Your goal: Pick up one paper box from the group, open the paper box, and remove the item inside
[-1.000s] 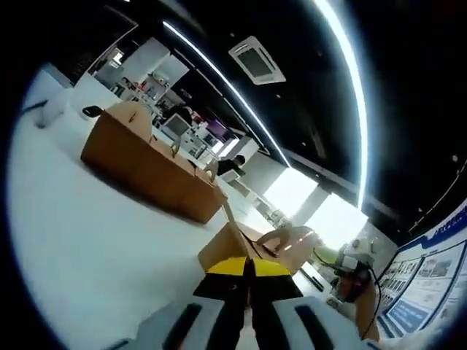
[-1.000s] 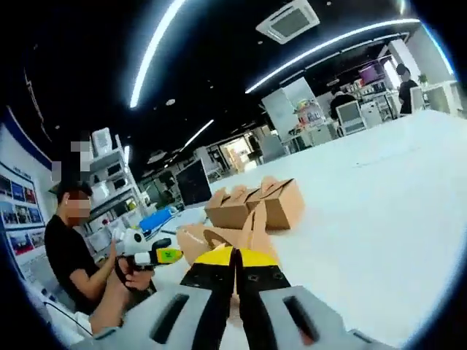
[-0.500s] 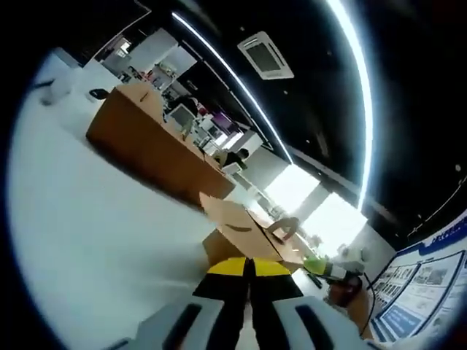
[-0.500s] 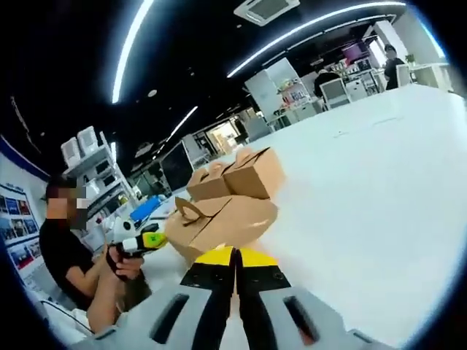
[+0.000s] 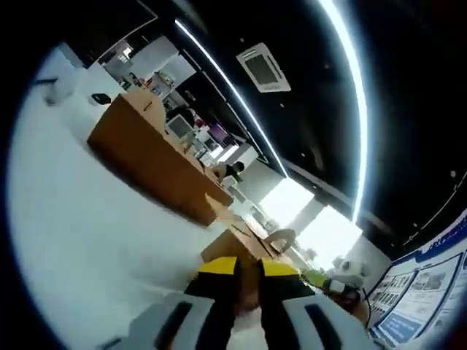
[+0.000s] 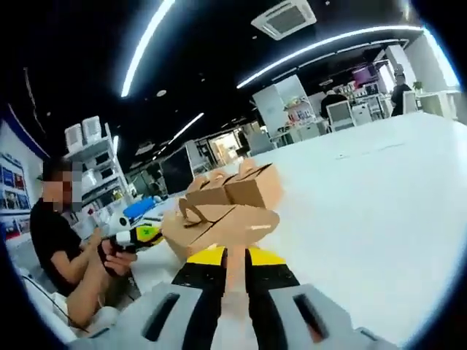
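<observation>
Right gripper (image 6: 233, 257) jaws are seen parted around a flap of the brown gable-top paper box (image 6: 219, 226), apparently to steady it. Left gripper (image 5: 248, 271) is likewise parted at the box (image 5: 237, 246), likely readied for opening. Beyond it, grouped boxes (image 6: 237, 186) rest on the white table (image 6: 365, 204).
</observation>
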Tool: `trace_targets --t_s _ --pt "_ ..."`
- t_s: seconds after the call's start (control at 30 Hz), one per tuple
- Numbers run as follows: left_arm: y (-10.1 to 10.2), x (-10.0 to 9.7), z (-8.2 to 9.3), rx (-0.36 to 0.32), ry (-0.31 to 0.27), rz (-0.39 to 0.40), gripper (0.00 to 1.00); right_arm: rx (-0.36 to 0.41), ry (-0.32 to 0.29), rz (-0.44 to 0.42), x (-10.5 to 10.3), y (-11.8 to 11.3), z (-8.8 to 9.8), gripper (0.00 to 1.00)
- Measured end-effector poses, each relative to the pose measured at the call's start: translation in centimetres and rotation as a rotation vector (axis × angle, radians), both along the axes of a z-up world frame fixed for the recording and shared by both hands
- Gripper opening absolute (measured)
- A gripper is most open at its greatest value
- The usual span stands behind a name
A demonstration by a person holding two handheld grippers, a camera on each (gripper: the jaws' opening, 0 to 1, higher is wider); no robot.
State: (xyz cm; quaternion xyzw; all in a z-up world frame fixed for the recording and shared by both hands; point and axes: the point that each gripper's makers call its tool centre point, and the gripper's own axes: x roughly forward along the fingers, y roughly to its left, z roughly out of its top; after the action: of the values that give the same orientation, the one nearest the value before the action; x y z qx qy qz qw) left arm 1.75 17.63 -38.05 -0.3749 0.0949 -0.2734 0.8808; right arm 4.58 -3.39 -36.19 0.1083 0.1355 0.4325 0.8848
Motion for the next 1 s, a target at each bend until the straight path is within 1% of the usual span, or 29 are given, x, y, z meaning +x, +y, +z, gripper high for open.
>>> trace_targets --t_s 0.03,0.07,0.1,0.17,0.2,0.23,0.3,0.33,0.37,0.4,0.43,0.47,0.5,0.53,0.63,0.7,0.77,0.87,0.9,0.93,1.0 --pt "0.6 0.2 0.6 -0.001 -0.033 0.025 0.3 -0.007 -0.04 -0.002 -0.3 -0.2 0.7 0.3" --pt "1.0 0.2 0.8 0.001 -0.041 0.037 0.37 -0.011 -0.062 -0.008 -0.4 -0.5 1.0 0.35" --pt "1.4 0.2 1.1 0.026 -0.062 0.048 0.4 -0.013 -0.07 -0.017 -0.5 -0.8 1.4 0.36" --pt "2.9 0.1 2.3 0.069 -0.11 0.103 0.44 -0.014 -0.104 -0.037 -0.6 -1.6 2.6 0.36" --pt "3.3 0.1 2.8 0.082 -0.125 0.121 0.47 -0.015 -0.129 -0.05 -0.4 -2.1 3.4 0.36" --pt "3.9 -0.2 3.8 0.111 -0.157 0.148 0.51 -0.015 -0.162 -0.062 -0.4 -2.5 4.4 0.36" --pt "4.5 -0.9 5.6 0.182 -0.219 0.178 0.53 -0.029 -0.213 -0.074 -0.4 -2.9 5.9 0.36" --pt "4.6 -1.2 6.6 0.22 -0.252 0.193 0.54 -0.04 -0.268 -0.075 -0.7 -2.8 7.2 0.36" --pt "4.5 -1.6 7.6 0.262 -0.287 0.203 0.55 -0.049 -0.294 -0.072 -0.9 -2.7 7.9 0.36" --pt "4.4 -1.9 8.2 0.29 -0.309 0.203 0.58 -0.059 -0.321 -0.068 -1.1 -2.5 8.7 0.36" --pt "4.2 -2.2 8.9 0.333 -0.332 0.201 0.61 -0.068 -0.359 -0.054 -1.5 -2.0 10.0 0.36" --pt "4.0 -2.4 9.6 0.379 -0.346 0.196 0.62 -0.073 -0.381 -0.04 -1.7 -1.5 10.9 0.36" --pt "3.7 -2.5 10.3 0.424 -0.361 0.198 0.62 -0.072 -0.391 -0.034 -1.9 -1.1 11.4 0.36" --pt "3.3 -2.6 11.1 0.463 -0.387 0.197 0.62 -0.072 -0.418 -0.016 -2.3 -0.3 12.5 0.36" --pt "1.5 -3.0 12.4 0.547 -0.417 0.147 0.62 -0.069 -0.47 0.031 -3.0 1.9 14.4 0.36" --pt "0.5 -2.6 12.5 0.609 -0.406 0.119 0.62 -0.076 -0.482 0.056 -3.3 3.4 14.8 0.36" --pt "-0.2 -2.1 12.4 0.676 -0.416 0.105 0.62 -0.082 -0.488 0.08 -3.5 4.8 14.9 0.36" --pt "-1.4 -1.5 11.8 0.693 -0.401 0.068 0.62 -0.108 -0.495 0.122 -3.5 6.7 14.3 0.36" --pt "-1.9 -1.4 11.5 0.697 -0.397 0.044 0.62 -0.122 -0.495 0.13 -3.3 7.1 14.0 0.36" --pt "-2.5 -1.3 11.0 0.699 -0.386 0.014 0.62 -0.138 -0.494 0.136 -3.2 7.5 13.6 0.36" --pt "-3.0 -0.8 10.5 0.704 -0.375 -0.008 0.62 -0.16 -0.489 0.141 -2.9 8.0 13.0 0.36"
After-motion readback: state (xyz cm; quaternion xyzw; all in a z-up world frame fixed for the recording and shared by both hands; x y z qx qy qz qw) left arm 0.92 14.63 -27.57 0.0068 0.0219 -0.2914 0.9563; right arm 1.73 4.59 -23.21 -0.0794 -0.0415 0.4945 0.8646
